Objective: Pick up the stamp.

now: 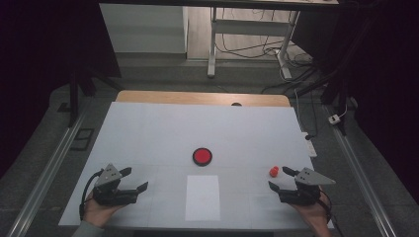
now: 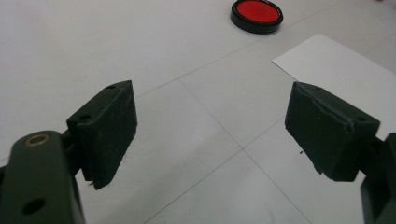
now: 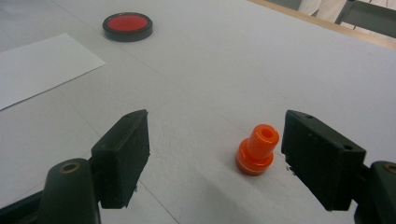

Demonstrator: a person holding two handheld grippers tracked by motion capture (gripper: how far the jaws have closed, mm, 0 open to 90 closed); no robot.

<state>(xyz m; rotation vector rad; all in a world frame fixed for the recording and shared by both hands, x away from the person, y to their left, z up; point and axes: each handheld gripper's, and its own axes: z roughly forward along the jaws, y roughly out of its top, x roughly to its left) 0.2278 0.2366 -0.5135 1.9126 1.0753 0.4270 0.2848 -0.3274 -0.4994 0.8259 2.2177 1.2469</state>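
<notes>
Item: orange stamp (image 3: 257,150), upright on the surface (image 1: 163,128), just ahead of our right gripper (image 1: 282,178), nearer one finger. Both grippers' fingers released, left gripper (image 1: 134,179) well apart

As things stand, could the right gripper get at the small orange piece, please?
Probably yes: the right gripper is open, the orange piece stands upright just ahead of it near one jaw, and bare table lies around it.

Black two-jaw left gripper (image 1: 132,178) and right gripper (image 1: 279,178), grey three-cornered plates, trailing black cables.
</notes>
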